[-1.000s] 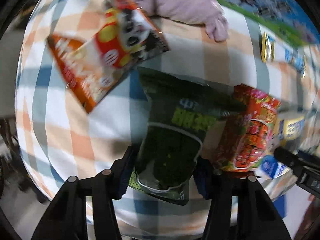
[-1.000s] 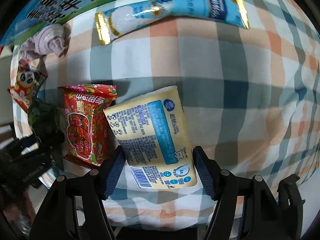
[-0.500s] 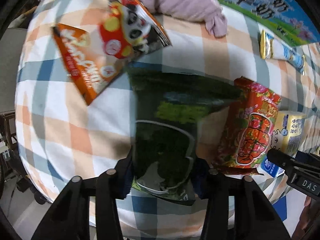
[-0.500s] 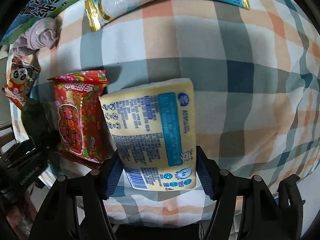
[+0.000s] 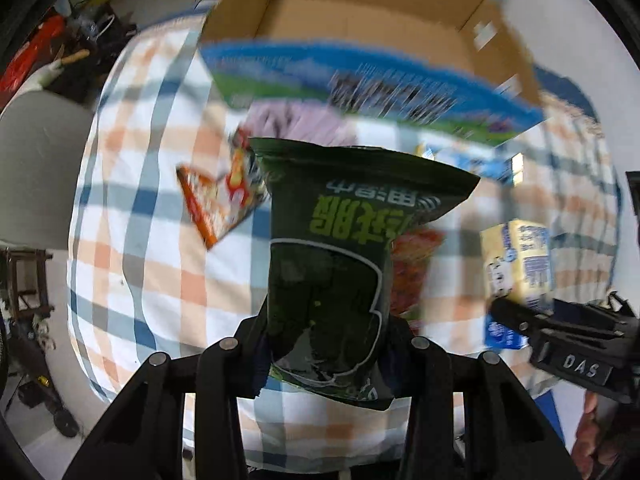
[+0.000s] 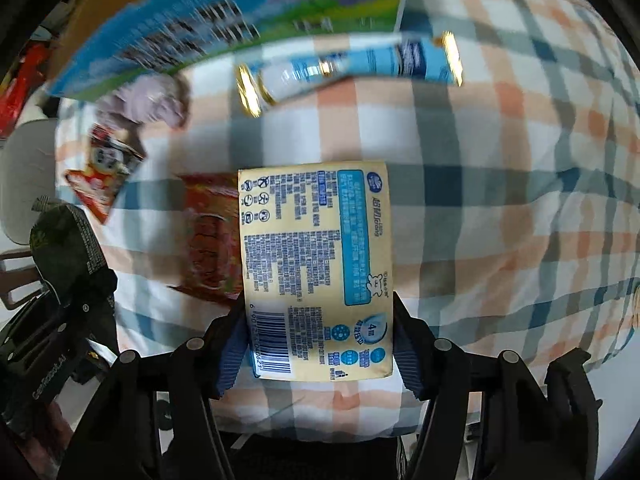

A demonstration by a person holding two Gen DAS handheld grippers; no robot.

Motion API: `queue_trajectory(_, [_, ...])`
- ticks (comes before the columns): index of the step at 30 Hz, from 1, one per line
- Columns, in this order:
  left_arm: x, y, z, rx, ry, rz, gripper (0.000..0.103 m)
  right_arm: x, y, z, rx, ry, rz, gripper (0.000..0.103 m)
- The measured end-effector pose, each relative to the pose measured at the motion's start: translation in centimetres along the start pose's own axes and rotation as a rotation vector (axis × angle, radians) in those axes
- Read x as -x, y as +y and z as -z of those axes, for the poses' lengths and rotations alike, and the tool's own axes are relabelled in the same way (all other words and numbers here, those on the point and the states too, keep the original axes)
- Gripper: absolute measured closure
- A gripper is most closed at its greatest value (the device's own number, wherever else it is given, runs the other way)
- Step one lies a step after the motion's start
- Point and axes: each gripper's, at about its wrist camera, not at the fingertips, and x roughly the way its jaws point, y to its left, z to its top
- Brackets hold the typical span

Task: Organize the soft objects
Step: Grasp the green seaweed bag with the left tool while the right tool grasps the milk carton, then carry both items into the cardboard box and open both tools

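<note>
The left gripper (image 5: 324,354) pinches the lower end of a dark green snack bag (image 5: 340,248), holding it upright above the checked tablecloth (image 5: 132,216). The right gripper (image 6: 316,344) clamps a pale yellow tissue pack (image 6: 316,264) between its blue pads (image 6: 230,352) — also raised off the cloth. Beyond them stands an open cardboard box (image 5: 360,20) with a blue-and-green printed front; its visible inside shows only bare cardboard. Left on the cloth: a red snack packet (image 6: 208,248), an orange panda-print bag (image 6: 104,176), a pinkish-purple cloth (image 6: 156,102) and a long blue-and-gold packet (image 6: 348,68) — all near the box.
</note>
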Motion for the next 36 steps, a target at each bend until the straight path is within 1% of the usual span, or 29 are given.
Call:
queue_trajectory(1, [1.2, -0.1, 0.0, -0.008, -0.022, 0.01, 0.064, 0.8, 0.1, -0.1, 0.001, -0.016, -0.011, 0.037])
queue_trajectory(2, [2.4, -0.1, -0.8, -0.016, -0.039, 0.019, 0.064, 1.6, 0.2, 0.1, 0.0, -0.032, -0.022, 0.037])
queue_trajectory(3, [2.6, -0.6, -1.5, -0.021, -0.052, 0.026, 0.064, 2.6, 0.2, 0.3, 0.0, -0.05, -0.033, 0.037])
queue_trajectory(5, [4.5, -0.9, -2.3, -0.036, -0.094, 0.039, 0.064, 4.9, 0.8, 0.1, 0.002, -0.095, -0.054, 0.037])
queue_trajectory(6, [5.0, -1.0, -3.6, -0.042, -0.104, 0.044, 0.064, 6.1, 0.1, -0.1, 0.004, -0.116, -0.063, 0.037])
queue_trajectory(8, [6.4, -1.6, -5.1, -0.051, -0.136, 0.059, 0.064, 8.7, 0.6, -0.9, 0.009, -0.167, -0.081, 0.037])
queue_trajectory(9, [7.0, -2.3, -7.2, -0.054, -0.145, 0.064, 0.064, 10.0, 0.5, -1.1, 0.013, -0.186, -0.088, 0.037])
queue_trajectory(11, [8.1, -2.5, -8.8, -0.06, -0.176, 0.073, 0.064, 13.2, -0.2, -2.4, 0.018, -0.232, -0.102, 0.037])
queue_trajectory(12, [8.4, -3.0, -10.2, -0.06, -0.186, 0.077, 0.064, 14.1, 0.2, -2.9, 0.02, -0.257, -0.108, 0.037])
queue_trajectory(13, [9.1, -3.8, -13.0, -0.06, -0.193, 0.08, 0.064, 15.7, -1.2, -3.2, 0.022, -0.272, -0.111, 0.037])
queue_trajectory(14, [9.3, -4.1, -14.5, -0.062, -0.203, 0.084, 0.064, 17.1, -1.8, -4.4, 0.021, -0.287, -0.114, 0.037])
queue_trajectory(16, [9.1, -5.0, -18.2, -0.061, -0.205, 0.088, 0.064, 18.3, -1.7, -6.2, 0.02, -0.313, -0.112, 0.037])
queue_trajectory(18, [9.0, -5.5, -20.7, -0.056, -0.199, 0.094, 0.064, 18.3, -1.3, -8.2, 0.015, -0.33, -0.106, 0.037])
queue_trajectory(19, [8.6, -5.4, -22.0, -0.049, -0.191, 0.098, 0.064, 20.1, -2.1, -9.8, 0.015, -0.331, -0.108, 0.037])
queue_trajectory(21, [7.6, -5.9, -25.1, -0.044, -0.158, 0.119, 0.064, 20.1, -1.5, -12.6, 0.015, -0.336, -0.096, 0.037])
queue_trajectory(22, [6.6, -5.7, -26.5, -0.036, -0.134, 0.126, 0.064, 20.6, -1.7, -14.5, 0.013, -0.335, -0.093, 0.037])
queue_trajectory(24, [4.9, -5.9, -29.4, -0.027, -0.088, 0.151, 0.064, 20.1, -1.6, -16.7, 0.011, -0.331, -0.084, 0.037])
queue_trajectory(25, [3.4, -5.7, -30.7, -0.023, -0.057, 0.159, 0.064, 19.6, -1.7, -18.5, 0.002, -0.323, -0.079, 0.037])
queue_trajectory(27, [1.3, -6.0, -32.5, -0.029, -0.01, 0.166, 0.064, 18.7, -1.8, -20.7, -0.008, -0.31, -0.07, 0.037])
queue_trajectory(28, [-0.6, -6.0, -33.7, -0.034, 0.026, 0.172, 0.063, 17.6, -2.0, -22.3, -0.016, -0.299, -0.068, 0.037])
queue_trajectory(32, [-5.8, -6.2, -36.6, -0.043, 0.11, 0.161, 0.063, 15.0, -2.7, -26.6, -0.037, -0.266, -0.047, 0.037])
queue_trajectory(34, [-7.5, -6.4, -37.5, -0.043, 0.128, 0.15, 0.063, 13.3, -2.8, -28.6, -0.045, -0.247, -0.045, 0.037])
queue_trajectory(36, [-9.1, -6.4, -38.3, -0.041, 0.148, 0.161, 0.063, 12.0, -3.0, -30.1, -0.053, -0.237, -0.027, 0.037])
